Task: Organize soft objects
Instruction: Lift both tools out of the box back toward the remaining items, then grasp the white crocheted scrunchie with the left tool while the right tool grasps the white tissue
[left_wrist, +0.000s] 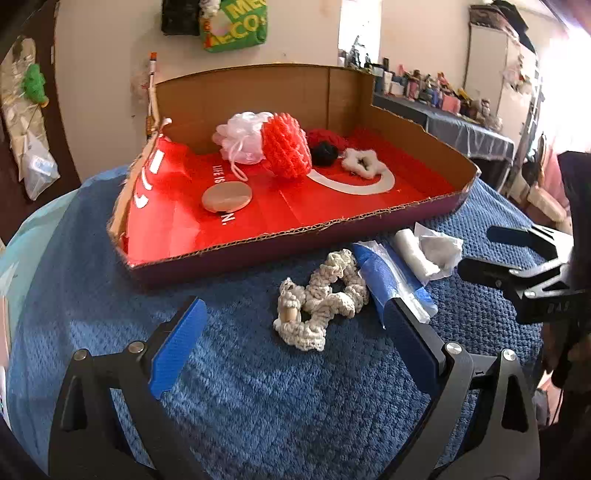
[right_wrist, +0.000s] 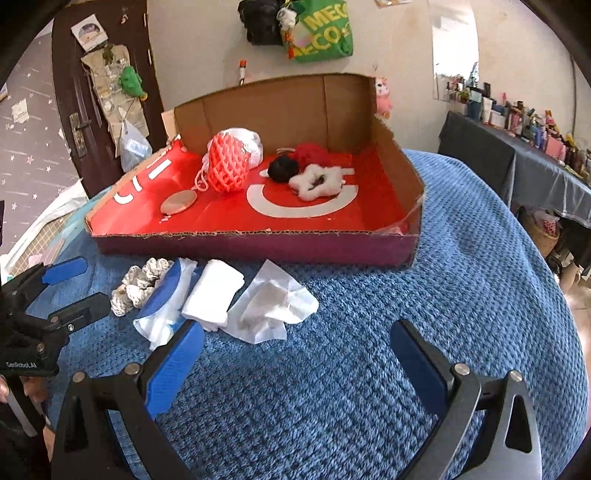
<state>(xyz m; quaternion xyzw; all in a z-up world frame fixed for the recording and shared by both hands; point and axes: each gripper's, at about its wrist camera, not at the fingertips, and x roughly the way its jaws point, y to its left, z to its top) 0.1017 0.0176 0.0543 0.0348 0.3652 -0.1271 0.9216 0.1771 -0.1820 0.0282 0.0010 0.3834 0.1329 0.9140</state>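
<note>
A red-lined cardboard box (left_wrist: 424, 136) (right_wrist: 399, 166) holds a white mesh pouf (left_wrist: 242, 138), a red foam net (left_wrist: 286, 146) (right_wrist: 225, 162), a black pompom (left_wrist: 323, 152) (right_wrist: 282, 168), a white fluffy scrunchie (left_wrist: 362, 162) (right_wrist: 317, 182) and a round tan pad (left_wrist: 226, 197) (right_wrist: 179, 202). On the blue blanket in front lie a cream crocheted cord (left_wrist: 321, 295) (right_wrist: 142, 282), a blue cloth in plastic (left_wrist: 391, 284) (right_wrist: 162, 299), a folded white cloth (right_wrist: 212, 291) and crumpled white paper (left_wrist: 441, 251) (right_wrist: 273, 302). My left gripper (left_wrist: 295, 325) is open just short of the cord. My right gripper (right_wrist: 295, 343) is open over bare blanket.
The blue knitted blanket (right_wrist: 461, 295) covers a rounded surface that falls away on the right. A dark door (right_wrist: 85, 110) stands at the left. A cloth-covered shelf of small items (right_wrist: 517, 122) runs along the right wall. A green bag (right_wrist: 321, 33) hangs behind the box.
</note>
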